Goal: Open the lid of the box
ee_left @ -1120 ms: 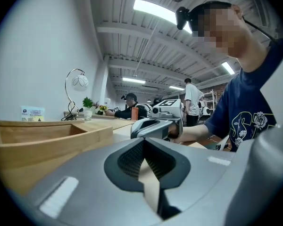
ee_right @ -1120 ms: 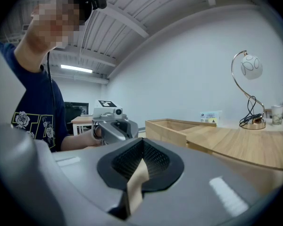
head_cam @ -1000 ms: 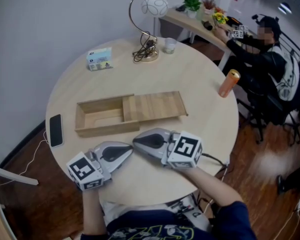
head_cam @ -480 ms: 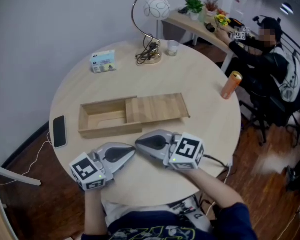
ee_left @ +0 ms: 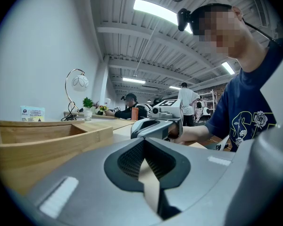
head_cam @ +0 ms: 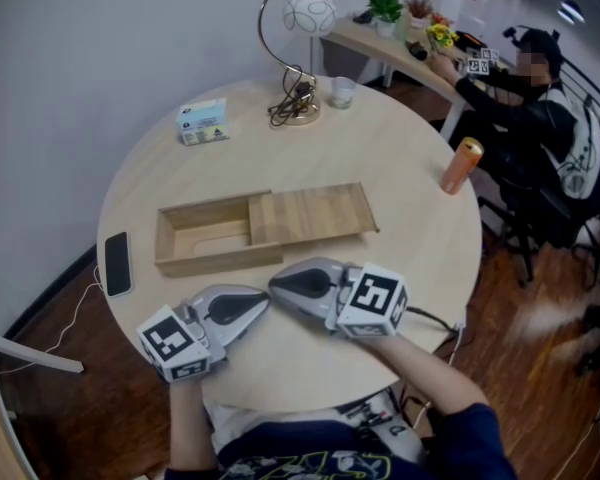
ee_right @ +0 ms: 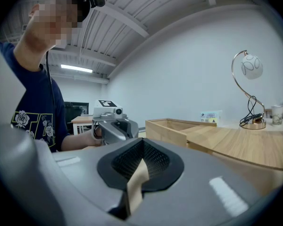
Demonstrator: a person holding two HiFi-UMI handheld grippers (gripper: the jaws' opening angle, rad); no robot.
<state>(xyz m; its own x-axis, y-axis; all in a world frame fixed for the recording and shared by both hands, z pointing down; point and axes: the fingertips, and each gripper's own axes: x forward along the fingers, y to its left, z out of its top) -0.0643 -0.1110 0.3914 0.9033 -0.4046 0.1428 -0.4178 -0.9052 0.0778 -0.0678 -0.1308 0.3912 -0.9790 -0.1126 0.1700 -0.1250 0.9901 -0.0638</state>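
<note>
Lying near the middle of a round table [head_cam: 400, 168] of pale, smooth wood grain, a shallow rectangular box [head_cam: 205, 236] of light, matte wood is seen, its long side set across the head view. Its flat lid [head_cam: 315, 213], made of narrow boards with visible grain, is drawn toward the right, so the left part of the hollow is uncovered and the right part is covered. On the near side of the box, 2 grippers with rounded grey plastic shells are held low over the table, each carrying a white cube printed with black square markers. The left gripper [head_cam: 263, 302] is angled toward the right, and in its own view the dark, ribbed pads are seen pressed together at the tips, with only a thin sliver between them further back and nothing pinched. The right gripper [head_cam: 273, 286] is angled toward the left, its pads likewise brought together on nothing. The 2 tips are placed just beside each other, near the box's front wall but apart from it. A black phone [head_cam: 116, 263] is laid flat near the table's left edge, a small printed carton [head_cam: 201, 120] and a curved metal lamp [head_cam: 305, 13] with a round white shade are set at the far side, and a slim orange can [head_cam: 460, 165] is stood at the right.
</note>
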